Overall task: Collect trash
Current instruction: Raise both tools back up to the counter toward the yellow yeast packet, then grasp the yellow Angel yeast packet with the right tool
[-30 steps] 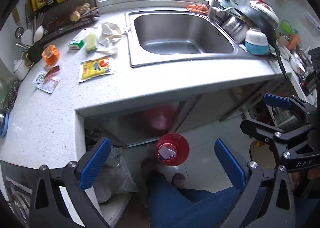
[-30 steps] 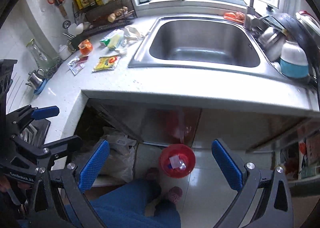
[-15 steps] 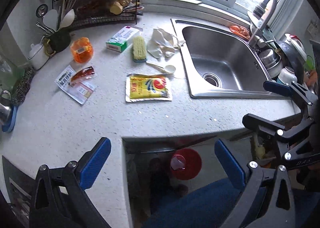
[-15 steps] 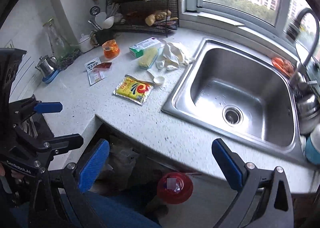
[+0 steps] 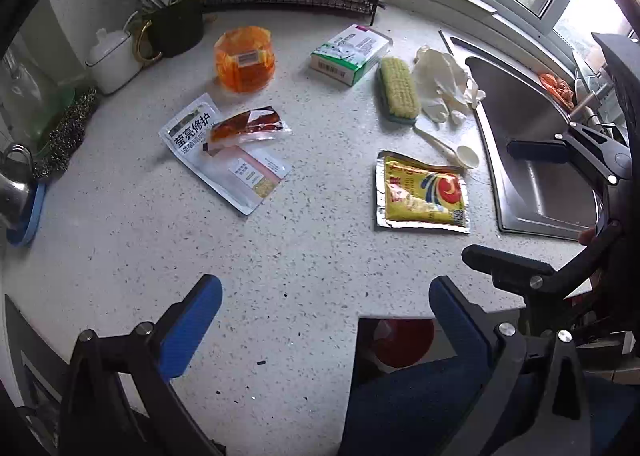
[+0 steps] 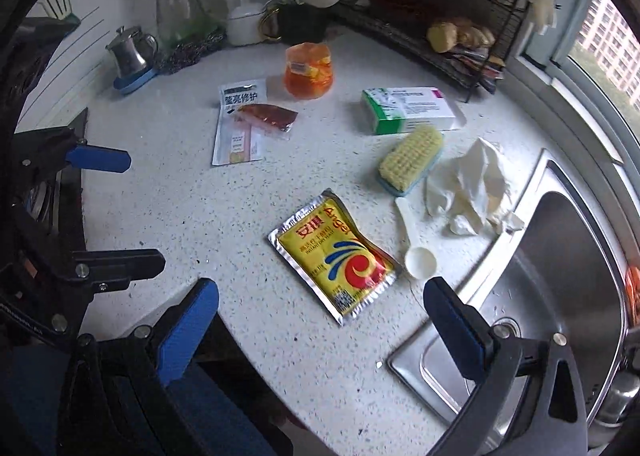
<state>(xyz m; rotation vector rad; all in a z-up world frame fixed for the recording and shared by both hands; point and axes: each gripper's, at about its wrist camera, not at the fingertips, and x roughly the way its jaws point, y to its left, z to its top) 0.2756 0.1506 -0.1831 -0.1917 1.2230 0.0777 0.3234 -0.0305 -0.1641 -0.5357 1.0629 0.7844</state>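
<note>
Left gripper point(image 5: 324, 320) and right gripper point(image 6: 320, 320) — both spread wide, empty, above the speckled countertop point(image 5: 280, 256). Ahead of the right gripper, just beyond its fingers: yellow foil sachet point(image 6: 334, 256), flat, a white plastic scoop point(image 6: 416, 256) beside it. Farther ahead of the left gripper — white pouch point(image 5: 228, 160) under a red sauce packet point(image 5: 248, 126); beyond these, orange container point(image 5: 245, 59).

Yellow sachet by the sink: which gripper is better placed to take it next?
Right, probably. The yellow sachet lies just ahead, between the open right gripper fingers; the left gripper, also open, has it farther off toward its right finger.
</note>
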